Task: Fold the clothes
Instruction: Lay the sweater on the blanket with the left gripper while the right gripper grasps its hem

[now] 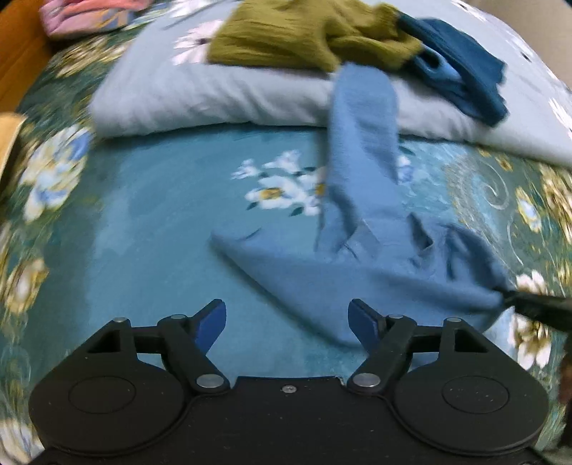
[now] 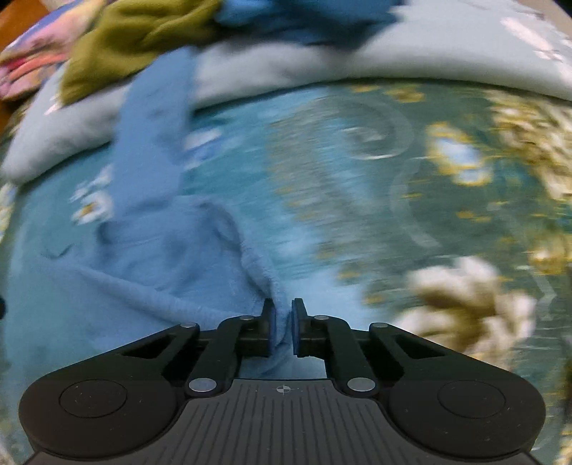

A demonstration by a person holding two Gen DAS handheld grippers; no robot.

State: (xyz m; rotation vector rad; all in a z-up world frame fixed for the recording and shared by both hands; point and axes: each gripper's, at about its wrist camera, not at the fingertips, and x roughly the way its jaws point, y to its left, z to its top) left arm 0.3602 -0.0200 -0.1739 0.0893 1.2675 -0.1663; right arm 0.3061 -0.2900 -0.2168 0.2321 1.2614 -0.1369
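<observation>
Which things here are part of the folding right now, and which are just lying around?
In use: light blue garment, right gripper shut on its edge, left gripper open nearby.

Lying about: olive garment, dark blue garment, grey quilt, pink cloth.

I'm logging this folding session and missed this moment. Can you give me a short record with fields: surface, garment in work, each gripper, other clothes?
surface: floral teal bedspread
garment in work: light blue garment, partly spread on the bedspread, one long part trailing up onto the pale folded quilt
left gripper: open, empty, just short of the garment's near edge
right gripper: shut on the garment's edge
other clothes: olive garment and dark blue garment on the quilt
image quality: motion blur, especially in the right wrist view
</observation>
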